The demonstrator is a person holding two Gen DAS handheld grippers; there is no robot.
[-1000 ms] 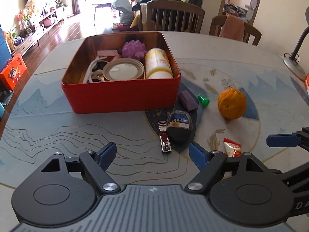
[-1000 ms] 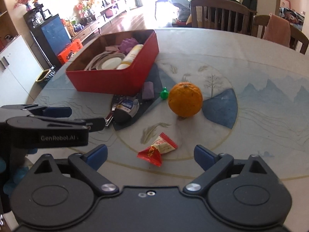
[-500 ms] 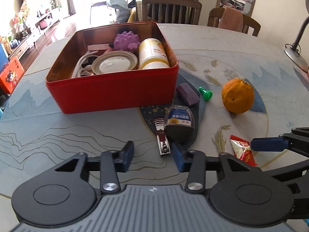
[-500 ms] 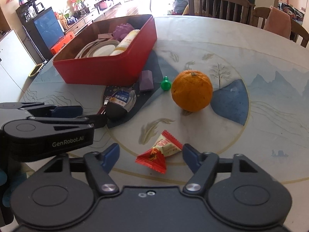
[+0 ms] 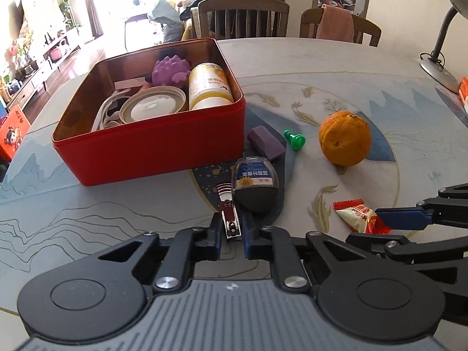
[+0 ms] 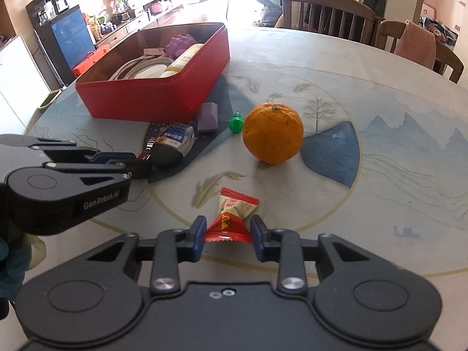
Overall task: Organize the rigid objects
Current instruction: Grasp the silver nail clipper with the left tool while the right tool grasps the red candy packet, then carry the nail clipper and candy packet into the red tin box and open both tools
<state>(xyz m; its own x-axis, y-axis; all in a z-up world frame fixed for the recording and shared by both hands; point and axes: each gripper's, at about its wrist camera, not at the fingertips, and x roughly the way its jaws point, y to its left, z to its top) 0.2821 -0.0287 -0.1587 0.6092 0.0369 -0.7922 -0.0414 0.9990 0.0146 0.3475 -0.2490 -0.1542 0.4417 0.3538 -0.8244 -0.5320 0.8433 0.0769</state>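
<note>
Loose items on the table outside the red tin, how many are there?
6: nail clipper, floss case, purple block, green pin, orange, candy. None seem hidden.

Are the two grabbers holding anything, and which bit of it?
The left gripper is closing on the near end of the nail clipper. The right gripper is closing on the red end of the candy.

Polished metal nail clippers (image 5: 229, 215) gleamed between the closing matt black jaws of the left gripper (image 5: 231, 231), while a glossy crinkled candy wrapper (image 6: 231, 218) lay between the closing jaws of the right gripper (image 6: 227, 235). Beyond both sat a glossy red tin (image 5: 152, 146) and a dimpled, matt orange (image 6: 272, 133).
</note>
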